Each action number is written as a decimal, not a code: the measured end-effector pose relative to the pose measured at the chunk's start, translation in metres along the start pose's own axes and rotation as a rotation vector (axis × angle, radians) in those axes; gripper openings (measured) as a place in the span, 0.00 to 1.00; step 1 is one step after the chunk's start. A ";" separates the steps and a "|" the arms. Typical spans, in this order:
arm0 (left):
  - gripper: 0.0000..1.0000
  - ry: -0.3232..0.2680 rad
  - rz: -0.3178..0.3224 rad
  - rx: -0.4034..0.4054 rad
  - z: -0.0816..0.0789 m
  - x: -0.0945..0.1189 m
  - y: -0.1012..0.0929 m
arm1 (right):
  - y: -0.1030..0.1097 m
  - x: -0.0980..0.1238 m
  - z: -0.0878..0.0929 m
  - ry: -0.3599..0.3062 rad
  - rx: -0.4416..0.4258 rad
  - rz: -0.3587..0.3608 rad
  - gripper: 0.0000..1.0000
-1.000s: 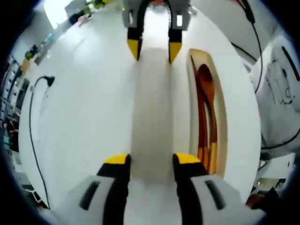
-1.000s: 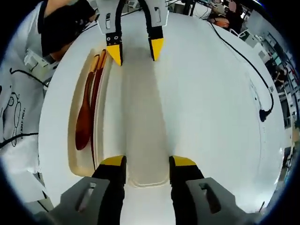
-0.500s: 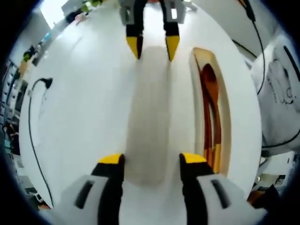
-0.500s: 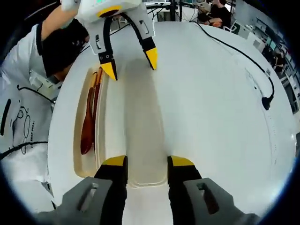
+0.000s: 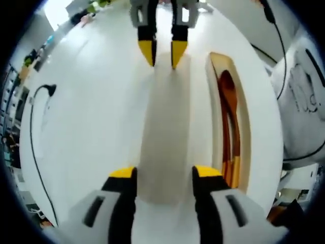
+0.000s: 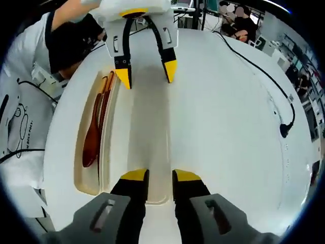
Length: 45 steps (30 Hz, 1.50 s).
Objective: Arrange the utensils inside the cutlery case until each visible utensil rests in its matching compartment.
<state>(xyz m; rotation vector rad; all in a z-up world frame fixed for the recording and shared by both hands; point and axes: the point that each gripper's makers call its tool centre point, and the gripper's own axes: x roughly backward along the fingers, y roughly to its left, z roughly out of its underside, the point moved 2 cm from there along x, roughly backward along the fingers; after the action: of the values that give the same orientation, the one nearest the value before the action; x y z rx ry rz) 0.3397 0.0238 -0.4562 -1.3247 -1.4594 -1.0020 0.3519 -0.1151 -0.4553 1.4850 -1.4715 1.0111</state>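
Left gripper (image 5: 158, 175) spread across a long white plastic lid (image 5: 161, 132) on the white tabletop (image 5: 86, 117). Right gripper (image 6: 154, 176) nearly pressed together at its other end. Beside it, dark wooden spoon (image 6: 92, 133) inside the cream cutlery case (image 6: 84, 180).

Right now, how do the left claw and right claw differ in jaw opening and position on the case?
The left claw has its yellow-tipped jaws spread wide; the right claw has its jaws much closer together, though apart. They sit at opposite ends of the long white lid, facing each other. Both straddle that lid beside the cream tray holding brown wooden utensils.

Views face each other, close above white lid (image 5: 163, 132), sharing cutlery case (image 6: 87, 184)
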 end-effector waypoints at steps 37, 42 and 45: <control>0.39 -0.009 0.006 -0.041 0.002 0.001 -0.004 | 0.007 -0.003 0.001 0.099 0.057 0.010 0.43; 0.39 0.032 0.015 -0.051 0.001 0.000 -0.003 | 0.009 -0.005 -0.002 0.123 0.067 -0.012 0.43; 0.39 0.053 0.014 -0.052 0.000 -0.001 -0.004 | 0.009 -0.005 -0.003 0.166 0.074 -0.012 0.43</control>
<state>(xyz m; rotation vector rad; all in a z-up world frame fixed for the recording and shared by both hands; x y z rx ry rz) 0.3357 0.0236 -0.4568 -1.3333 -1.3913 -1.0647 0.3426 -0.1101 -0.4588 1.4231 -1.3191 1.1633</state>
